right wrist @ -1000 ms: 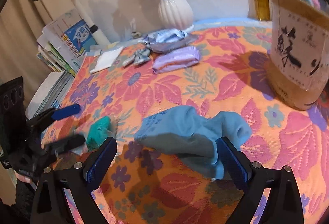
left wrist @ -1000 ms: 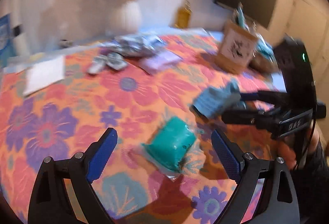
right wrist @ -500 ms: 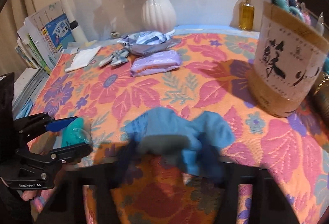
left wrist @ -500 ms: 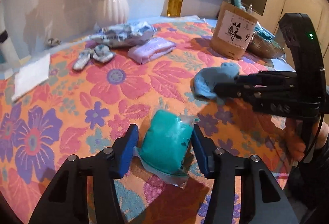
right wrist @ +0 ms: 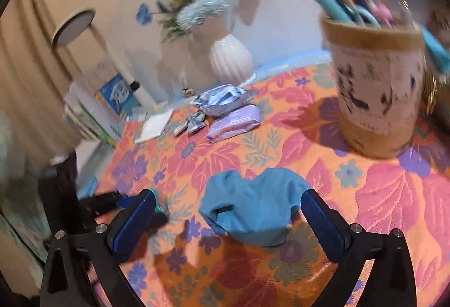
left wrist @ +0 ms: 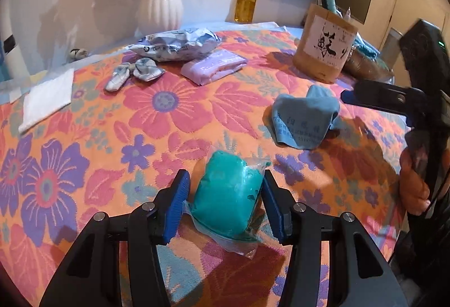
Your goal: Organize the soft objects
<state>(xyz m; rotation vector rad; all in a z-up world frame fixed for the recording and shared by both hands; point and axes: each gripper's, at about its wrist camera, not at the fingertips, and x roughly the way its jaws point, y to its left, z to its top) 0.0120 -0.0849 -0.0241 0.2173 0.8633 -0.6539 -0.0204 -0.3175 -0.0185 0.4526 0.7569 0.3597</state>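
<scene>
Teal soft pack between the left pads, blue cloth loose before the right gripper.

The teal soft pack (left wrist: pixel 229 203) in clear wrap lies on the floral tablecloth (left wrist: pixel 174 121); the left gripper (left wrist: pixel 225 203) brackets it, right pad touching, left pad just beside. The crumpled blue cloth (right wrist: pixel 253 205) lies between the spread-apart fingers of the right gripper (right wrist: pixel 227 211), ungripped. A lilac tissue pack (left wrist: pixel 213 66) lies farther back.
</scene>
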